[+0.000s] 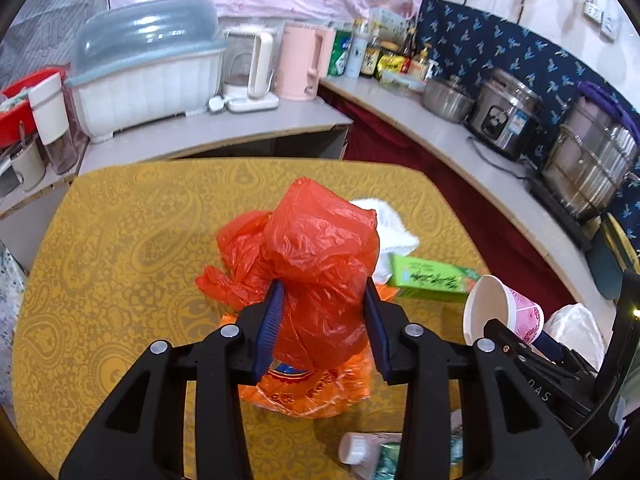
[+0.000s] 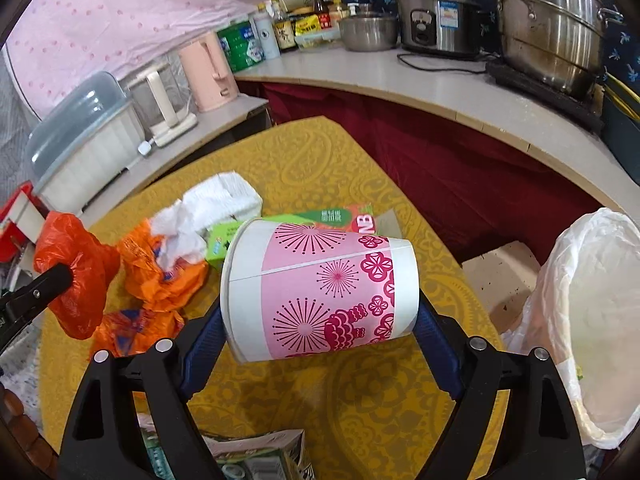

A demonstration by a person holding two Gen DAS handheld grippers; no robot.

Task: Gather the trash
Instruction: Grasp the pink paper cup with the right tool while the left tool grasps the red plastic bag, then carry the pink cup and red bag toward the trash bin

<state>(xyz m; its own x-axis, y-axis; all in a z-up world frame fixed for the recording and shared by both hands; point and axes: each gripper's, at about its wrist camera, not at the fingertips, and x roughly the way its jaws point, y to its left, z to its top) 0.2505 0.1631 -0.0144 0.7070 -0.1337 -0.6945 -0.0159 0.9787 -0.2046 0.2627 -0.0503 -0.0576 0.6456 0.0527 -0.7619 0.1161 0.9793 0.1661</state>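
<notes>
Left gripper (image 1: 324, 316) pinching red bag (image 1: 320, 248), lifted above yellow counter (image 1: 120, 240), right gripper (image 2: 320, 320) clamped on pink cup (image 2: 320, 292) held sideways, orange bag (image 2: 160, 276), tissue (image 2: 208, 208), green box (image 1: 432, 280) on counter, lined bin (image 2: 592, 320) at right.

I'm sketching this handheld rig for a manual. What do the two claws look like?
Both match. The left claw and right claw have black plastic linkage arms with triangular cutouts and round silver pivot pins. Each finger carries a dark blue ribbed pad. No cables, hands or sleeves show.
</notes>
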